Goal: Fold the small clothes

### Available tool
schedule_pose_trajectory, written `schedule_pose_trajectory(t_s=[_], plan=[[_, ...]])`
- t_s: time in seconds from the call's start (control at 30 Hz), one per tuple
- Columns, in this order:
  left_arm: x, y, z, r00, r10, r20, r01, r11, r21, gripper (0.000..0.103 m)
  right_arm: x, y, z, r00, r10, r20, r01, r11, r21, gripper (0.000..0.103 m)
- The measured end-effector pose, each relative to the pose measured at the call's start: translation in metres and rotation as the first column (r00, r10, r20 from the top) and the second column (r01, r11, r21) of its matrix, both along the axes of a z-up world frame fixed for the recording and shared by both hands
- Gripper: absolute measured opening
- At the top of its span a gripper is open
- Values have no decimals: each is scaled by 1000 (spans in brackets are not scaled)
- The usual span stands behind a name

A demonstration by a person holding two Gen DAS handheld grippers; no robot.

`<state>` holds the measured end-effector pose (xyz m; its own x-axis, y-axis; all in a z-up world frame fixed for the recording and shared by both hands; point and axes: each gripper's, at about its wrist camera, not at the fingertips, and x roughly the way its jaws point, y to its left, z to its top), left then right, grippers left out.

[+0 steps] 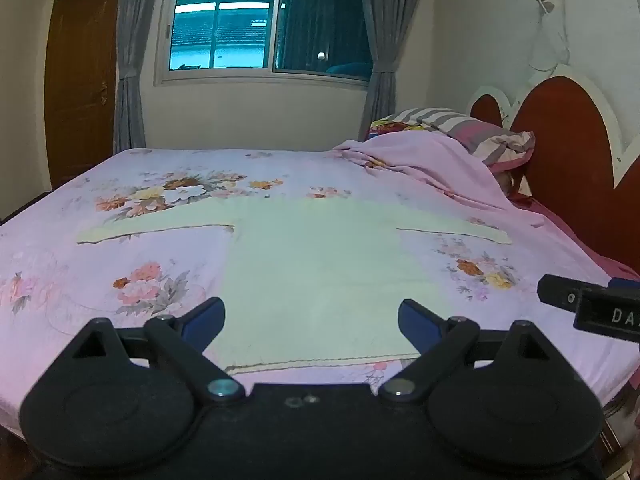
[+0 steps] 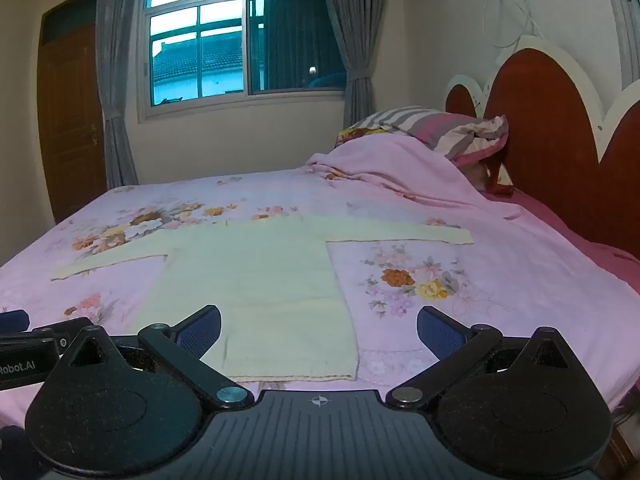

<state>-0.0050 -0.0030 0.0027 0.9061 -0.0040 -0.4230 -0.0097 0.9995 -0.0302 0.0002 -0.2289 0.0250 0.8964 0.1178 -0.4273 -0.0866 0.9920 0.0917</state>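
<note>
A pale yellow-green long-sleeved top lies flat on the bed, both sleeves spread out sideways and its hem toward me. It also shows in the right wrist view. My left gripper is open and empty, hovering just above the hem with a finger over each lower corner. My right gripper is open and empty, near the top's lower right corner, its left finger over the cloth and its right finger over the bedsheet. The right gripper shows at the left wrist view's right edge.
The bed has a pink floral sheet. A bunched pink blanket and striped pillow lie at the far right by the red headboard. A window, curtains and a wooden door stand behind.
</note>
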Motion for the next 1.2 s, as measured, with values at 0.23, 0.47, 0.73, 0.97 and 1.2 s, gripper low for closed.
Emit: schedule_pose_trajectory(t_s=[0.23, 0.47, 0.73, 0.97, 1.2], plan=[[-4, 2, -7, 1000, 12, -4, -12, 1000, -12, 94, 0, -3, 3, 1000, 6, -2, -6, 1000, 0, 103], [2, -3, -7, 999, 35, -28, -36, 999, -17, 94, -2, 3, 2, 1000, 11, -1, -11, 1000, -19, 103], [1, 1, -2, 999, 41, -27, -42, 999, -27, 94, -2, 5, 1, 1000, 19, -6, -19, 1000, -22, 103], [-3, 3, -3, 999, 44, -29, -45, 999, -29, 94, 0, 7, -4, 1000, 28, -11, -28, 999, -22, 103], [-5, 4, -1, 998, 50, -25, -51, 998, -30, 94, 0, 10, -6, 999, 35, -8, -35, 999, -26, 103]])
